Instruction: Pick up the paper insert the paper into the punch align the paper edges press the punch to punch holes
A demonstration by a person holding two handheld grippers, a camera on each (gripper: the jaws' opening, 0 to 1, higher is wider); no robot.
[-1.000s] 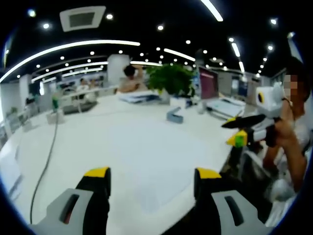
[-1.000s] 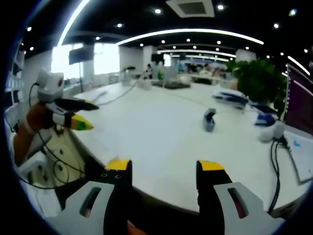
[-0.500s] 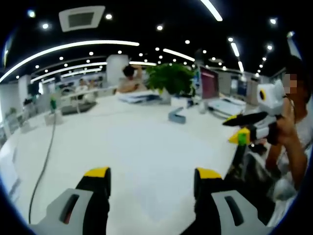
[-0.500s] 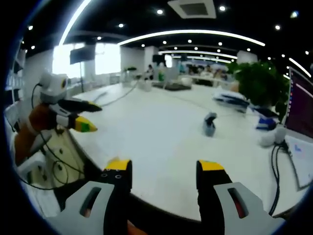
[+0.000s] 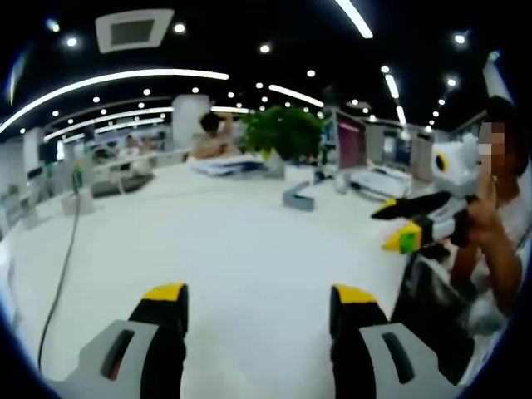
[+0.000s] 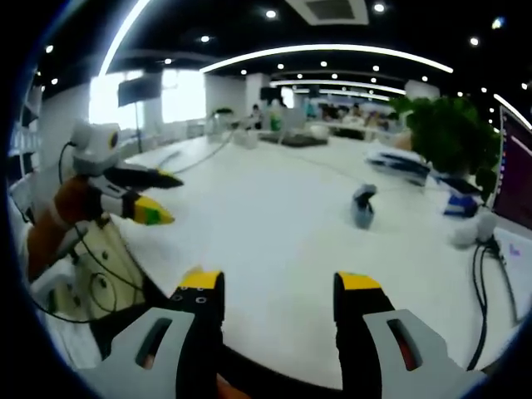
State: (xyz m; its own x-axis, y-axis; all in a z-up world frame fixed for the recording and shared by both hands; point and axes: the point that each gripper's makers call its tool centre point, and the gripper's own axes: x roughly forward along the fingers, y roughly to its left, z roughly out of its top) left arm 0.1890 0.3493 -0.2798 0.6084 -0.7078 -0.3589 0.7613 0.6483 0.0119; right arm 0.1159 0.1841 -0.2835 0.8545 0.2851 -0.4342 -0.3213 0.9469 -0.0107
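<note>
The worktop [image 6: 274,224], a long white desk in a large open office, carries the work; ceiling light strips and spotlights run overhead, with further desks and people in the distance. A green plant [image 5: 287,133] stands toward the far edge beside a monitor [image 5: 351,143], and a cable [image 5: 60,274] trails across the left part of the surface in the left gripper view. The punch [image 6: 362,205], a small grey-blue item, sits out on the open surface well apart from both tools, nearer the far edge. The paper cannot be made out with certainty; a white sheet on a white top would be hard to tell. The left gripper [image 5: 258,299] is held low over the near edge with its jaws spread and nothing between them. The right gripper [image 6: 278,287] is likewise held over the near edge, jaws apart and empty. Each tool also shows from the side in the other's view, off the edge of the desk. Judgement: no pick-up has begun. Risk lies in the low contrast, since a flat sheet may be missed or only pushed along; jaws may scrape the surface or crumple the edge.
</note>
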